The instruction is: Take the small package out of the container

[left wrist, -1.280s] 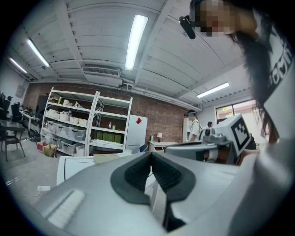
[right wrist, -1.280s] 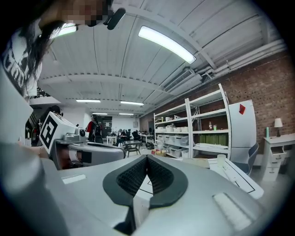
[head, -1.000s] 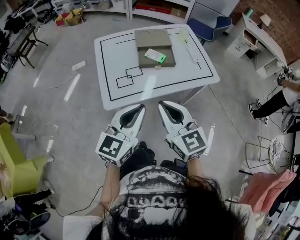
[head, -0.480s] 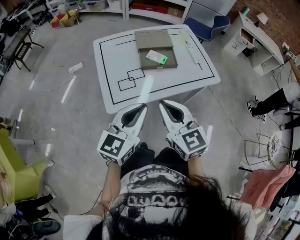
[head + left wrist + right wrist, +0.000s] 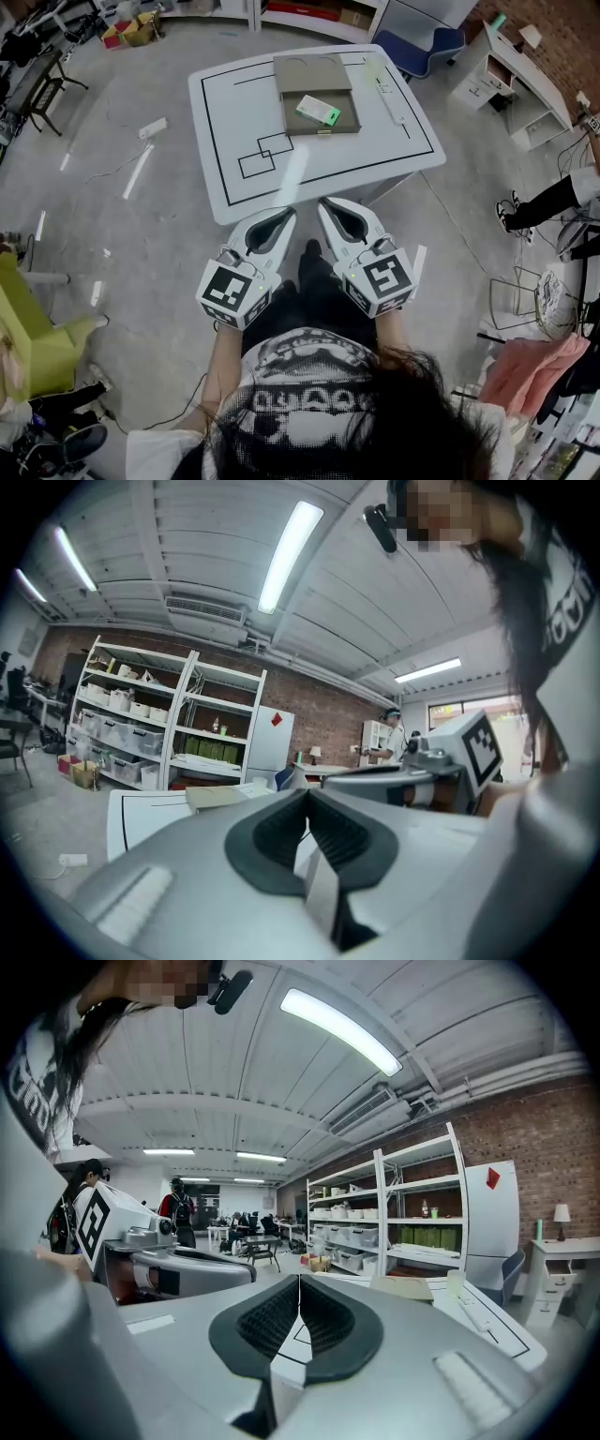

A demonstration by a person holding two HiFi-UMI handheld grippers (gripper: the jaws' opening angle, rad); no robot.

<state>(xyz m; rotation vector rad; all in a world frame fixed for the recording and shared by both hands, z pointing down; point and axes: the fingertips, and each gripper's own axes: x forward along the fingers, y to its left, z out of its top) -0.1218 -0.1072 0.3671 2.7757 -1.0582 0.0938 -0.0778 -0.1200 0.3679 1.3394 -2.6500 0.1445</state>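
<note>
On the white table [image 5: 366, 150] — black-lined — sits a container [image 5: 306, 71], grey floor [image 5: 141, 234] around.

The white square tabletop [image 5: 361, 150] bears black rectangular outlines. The flat tan cardboard container [image 5: 311, 75] is plain; the small white package [image 5: 318, 111] has one green end.

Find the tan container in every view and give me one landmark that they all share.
Head view: the container sits upper centre, on the far half of the white table.
Left gripper view: the container is left of the jaws, low on the white table.
Right gripper view: the container is right of the jaws.
Shared landmark: the white table with black lines.
</note>
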